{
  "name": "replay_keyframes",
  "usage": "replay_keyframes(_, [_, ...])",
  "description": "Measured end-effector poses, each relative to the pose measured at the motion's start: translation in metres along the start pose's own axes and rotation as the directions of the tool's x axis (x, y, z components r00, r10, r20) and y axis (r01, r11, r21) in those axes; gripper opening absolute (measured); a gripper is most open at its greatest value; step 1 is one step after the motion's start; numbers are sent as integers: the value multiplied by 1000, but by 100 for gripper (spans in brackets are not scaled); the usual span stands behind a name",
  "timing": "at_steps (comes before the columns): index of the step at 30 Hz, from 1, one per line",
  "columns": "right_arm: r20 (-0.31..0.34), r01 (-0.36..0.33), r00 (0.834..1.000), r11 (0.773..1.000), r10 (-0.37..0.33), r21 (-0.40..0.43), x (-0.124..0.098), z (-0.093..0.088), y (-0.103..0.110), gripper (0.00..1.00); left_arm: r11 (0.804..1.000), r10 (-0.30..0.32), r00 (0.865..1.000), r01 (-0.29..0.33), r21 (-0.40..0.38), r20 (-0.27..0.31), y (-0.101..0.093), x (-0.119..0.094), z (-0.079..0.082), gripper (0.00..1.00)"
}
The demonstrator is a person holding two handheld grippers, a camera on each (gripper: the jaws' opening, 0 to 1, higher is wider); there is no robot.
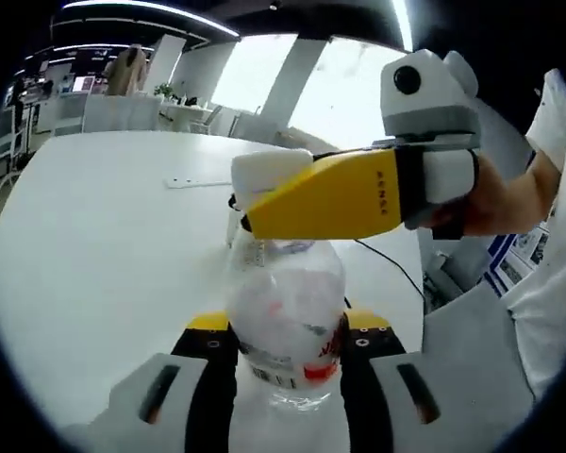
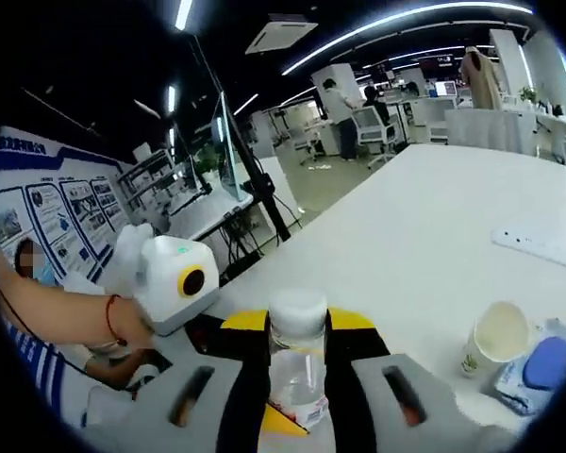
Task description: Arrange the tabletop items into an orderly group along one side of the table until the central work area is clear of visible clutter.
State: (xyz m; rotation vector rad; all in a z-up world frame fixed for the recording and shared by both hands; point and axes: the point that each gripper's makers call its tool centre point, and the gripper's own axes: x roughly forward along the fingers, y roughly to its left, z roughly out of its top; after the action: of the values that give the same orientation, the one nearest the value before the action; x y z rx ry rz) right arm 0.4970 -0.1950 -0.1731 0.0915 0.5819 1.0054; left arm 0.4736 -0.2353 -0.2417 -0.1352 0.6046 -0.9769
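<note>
1. The left tongs (image 1: 285,351), grey with yellow-tipped black jaws, rise from the bottom of the left gripper view, both jaws pressed against the sides of a clear plastic bottle (image 1: 288,321).
2. The right tongs (image 1: 248,192), yellow-bodied with white tips, enter that view from the right, held by a person's hand (image 1: 486,203), and meet the bottle's top.
3. In the right gripper view, the right tongs (image 2: 297,332) clamp the bottle's neck below its white cap.
4. A bare forearm (image 2: 52,316) with a red wrist string holds the left tongs there.
</note>
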Motion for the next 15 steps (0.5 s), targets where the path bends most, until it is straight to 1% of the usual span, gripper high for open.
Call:
replay_keyframes(5, [45,27,999,999,-26,-35,-6,13,-5,19,998,-3,1000,3,59,-1,3,4,13,41])
replay_keyframes(8, [76,43,996,997,-39,-59,-8,20,-9,19,995,-8,1000,8,104,0,7,8,23,41])
replay_keyframes(10, [96,61,994,996,-54,-72,-10,25,-13,19,990,-6,1000,6,141,-4,11,11,30,41])
replay_keyframes(15, [141,98,987,986,-78,-134,-11,36,-23,19,982,-4,1000,4,191,-1,18,21,42,41])
